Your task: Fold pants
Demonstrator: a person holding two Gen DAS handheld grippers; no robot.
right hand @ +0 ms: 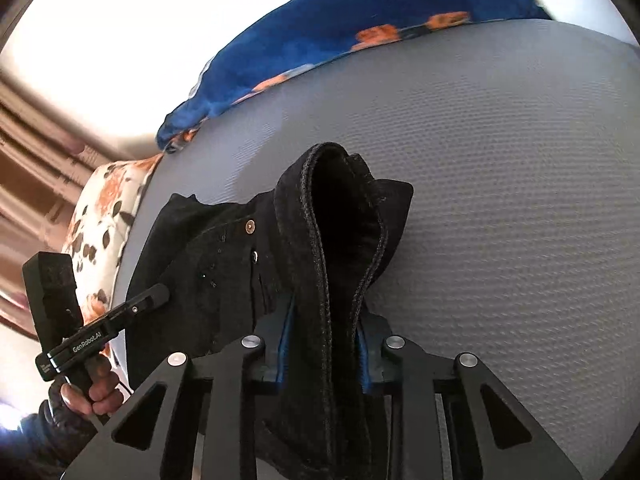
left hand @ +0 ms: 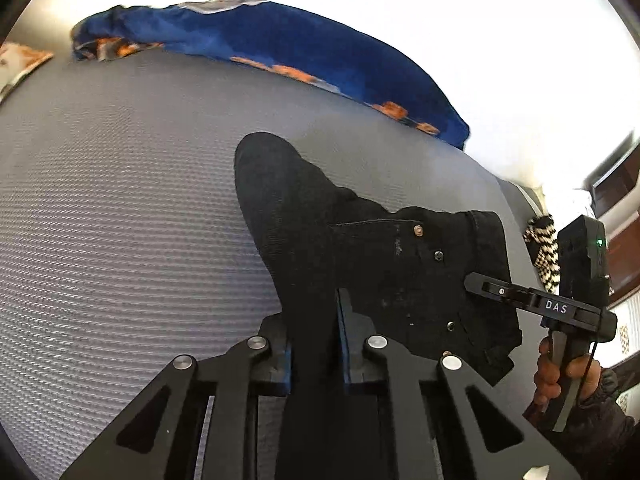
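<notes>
**Both claws clamped on one pair of black pants**

Left gripper (left hand: 316, 344) and right gripper (right hand: 326, 354) each pinch the pants (left hand: 360, 248), lifted centre-frame over the grey mattress (left hand: 120, 220). Open mattress spreads left in the left view; one blue blanket (left hand: 280, 44) lines its upper edge.

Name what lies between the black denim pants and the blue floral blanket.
Only bare grey textured mattress separates the black denim pants from the blue floral blanket, seen in both wrist views.

Grey mattress (left hand: 120, 208) under black pants (left hand: 288, 208), blue blanket (left hand: 280, 44)
</notes>
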